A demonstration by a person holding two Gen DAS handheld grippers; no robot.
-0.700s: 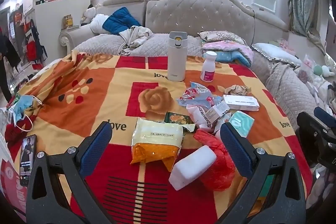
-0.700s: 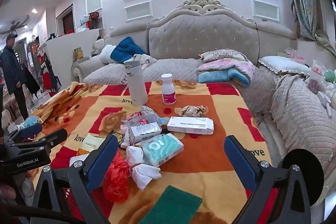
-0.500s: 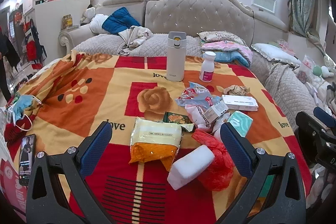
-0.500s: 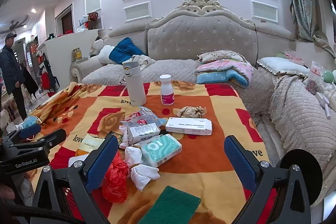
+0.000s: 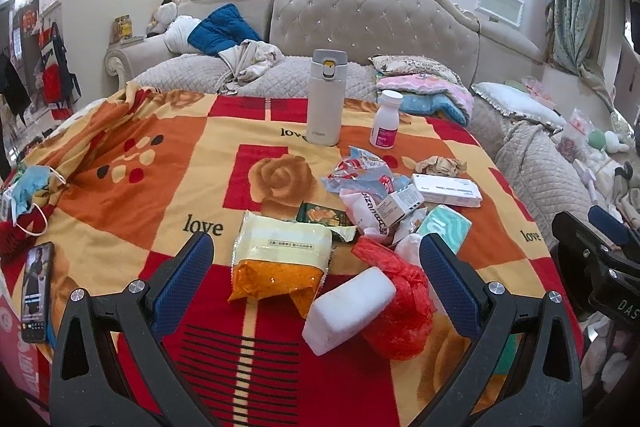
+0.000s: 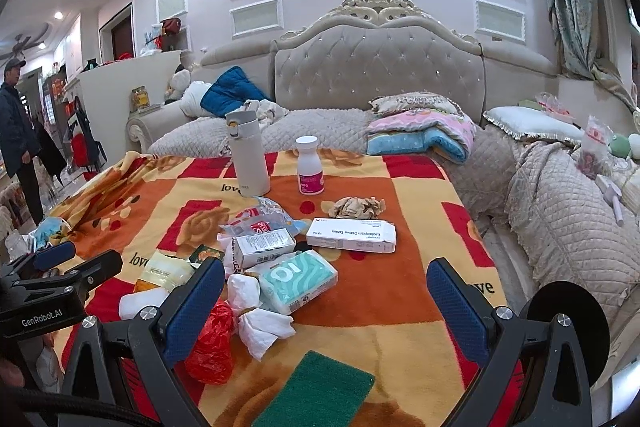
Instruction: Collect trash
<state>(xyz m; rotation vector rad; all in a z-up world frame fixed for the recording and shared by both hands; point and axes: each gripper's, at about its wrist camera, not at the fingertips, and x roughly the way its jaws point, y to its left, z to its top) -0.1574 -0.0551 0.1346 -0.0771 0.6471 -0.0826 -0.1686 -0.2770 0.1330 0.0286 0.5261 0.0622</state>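
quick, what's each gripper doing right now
left gripper: open, holding nothing
right gripper: open, holding nothing

Soft fuzzy blanket [image 5: 140, 163], shiny crinkly red plastic bag [image 5: 400, 307], smooth white foam block [image 5: 348, 307], glossy yellow snack packet [image 5: 280, 259], rough green scrub pad [image 6: 316, 391], crumpled paper ball [image 6: 358, 207], matt cardboard box [image 6: 352, 235], smooth plastic pill bottle [image 6: 310, 167]

Right hand-held gripper [image 6: 324, 291] open above blanket [image 6: 400, 291]; green sponge [image 6: 316, 391] below
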